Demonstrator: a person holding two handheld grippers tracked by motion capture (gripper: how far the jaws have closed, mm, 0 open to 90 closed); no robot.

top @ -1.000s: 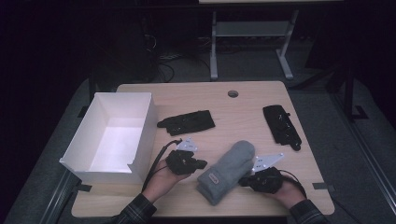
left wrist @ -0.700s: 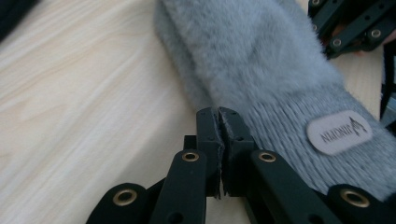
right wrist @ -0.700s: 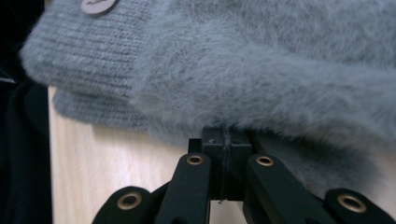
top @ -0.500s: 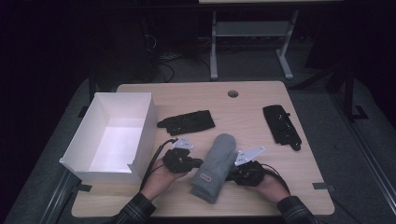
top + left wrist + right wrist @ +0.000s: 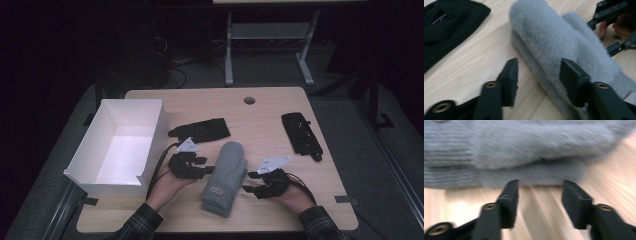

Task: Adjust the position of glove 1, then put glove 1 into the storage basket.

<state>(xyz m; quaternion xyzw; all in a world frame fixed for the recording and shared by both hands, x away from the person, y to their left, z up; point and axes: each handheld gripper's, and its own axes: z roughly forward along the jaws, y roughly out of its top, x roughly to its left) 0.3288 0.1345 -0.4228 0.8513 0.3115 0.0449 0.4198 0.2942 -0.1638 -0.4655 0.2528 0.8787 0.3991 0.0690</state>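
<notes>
High view alone shows the white box (image 5: pixel 120 145) beside the grey mitten (image 5: pixel 226 175).

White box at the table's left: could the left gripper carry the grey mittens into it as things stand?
Probably yes. The left gripper stands open beside the grey mittens, its jaws having just opened, nothing between them. The white box sits right beside that hand with its top open, and nothing lies between.

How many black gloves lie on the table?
2. One black glove lies near the middle, just right of the white box. The other black glove lies toward the right edge. More could be hidden.
</notes>
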